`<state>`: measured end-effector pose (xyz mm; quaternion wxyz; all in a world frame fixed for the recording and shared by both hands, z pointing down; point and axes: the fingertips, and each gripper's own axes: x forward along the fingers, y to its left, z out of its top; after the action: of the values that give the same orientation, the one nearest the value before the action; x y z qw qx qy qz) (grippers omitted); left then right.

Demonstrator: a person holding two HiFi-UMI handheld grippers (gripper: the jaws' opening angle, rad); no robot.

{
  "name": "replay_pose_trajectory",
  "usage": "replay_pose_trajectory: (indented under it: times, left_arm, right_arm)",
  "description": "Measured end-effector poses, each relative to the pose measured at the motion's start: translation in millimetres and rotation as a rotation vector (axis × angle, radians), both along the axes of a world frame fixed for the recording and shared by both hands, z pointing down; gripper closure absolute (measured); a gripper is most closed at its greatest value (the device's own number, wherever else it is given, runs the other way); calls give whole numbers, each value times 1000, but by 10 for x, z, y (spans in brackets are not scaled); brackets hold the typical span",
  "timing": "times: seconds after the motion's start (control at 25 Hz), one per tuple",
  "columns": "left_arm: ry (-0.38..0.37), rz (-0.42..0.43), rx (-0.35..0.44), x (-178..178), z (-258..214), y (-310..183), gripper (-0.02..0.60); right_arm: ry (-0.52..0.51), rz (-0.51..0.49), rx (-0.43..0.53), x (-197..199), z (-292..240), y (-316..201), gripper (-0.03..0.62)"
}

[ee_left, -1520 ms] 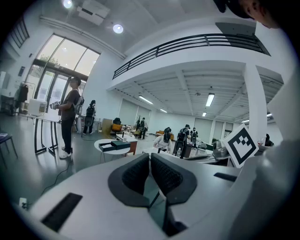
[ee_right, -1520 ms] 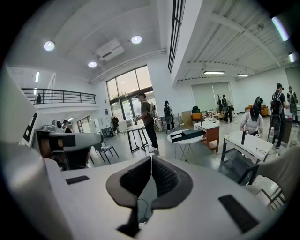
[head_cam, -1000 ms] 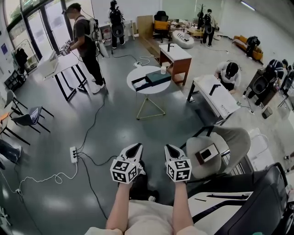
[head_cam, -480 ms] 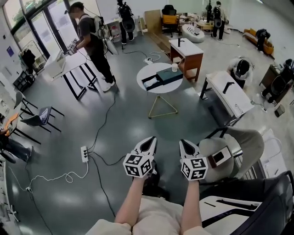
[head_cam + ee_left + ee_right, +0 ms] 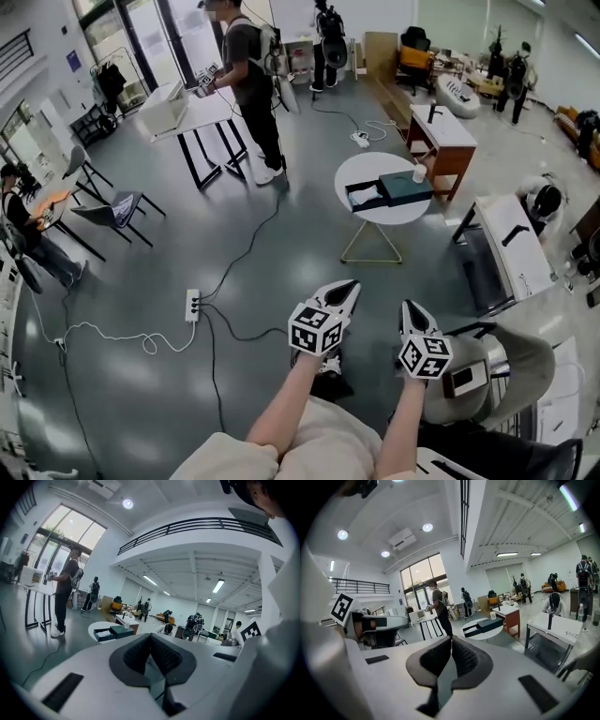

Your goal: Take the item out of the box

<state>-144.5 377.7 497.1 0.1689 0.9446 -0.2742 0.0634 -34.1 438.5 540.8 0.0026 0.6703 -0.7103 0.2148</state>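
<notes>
Grey floor (image 5: 272,272) separates the left gripper (image 5: 348,287) and right gripper (image 5: 410,308), both closed and empty, from the box (image 5: 394,189) lying crosswise on the round table (image 5: 370,165) straight ahead.

No legible txt anywhere.

Right claw (image 5: 451,639) pressed shut with nothing in it, round white worktop (image 5: 479,635) well ahead, dark box (image 5: 490,625) on it, person (image 5: 439,606) standing beyond
</notes>
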Motion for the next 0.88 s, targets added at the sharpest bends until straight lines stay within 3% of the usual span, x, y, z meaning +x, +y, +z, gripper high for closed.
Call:
replay_pose_trajectory:
  times: [0.36, 0.56, 0.88]
  left_arm:
    - [6, -24, 8, 22, -146, -1588, 560]
    - [40, -10, -9, 9, -228, -2268, 560]
    - [145, -95, -104, -342, 176, -3077, 560]
  right_arm:
    - [-130, 66, -41, 346, 121, -1439, 559]
    - [-103, 86, -49, 490, 34, -2049, 559]
    - [-74, 70, -120, 395, 334, -2711, 559]
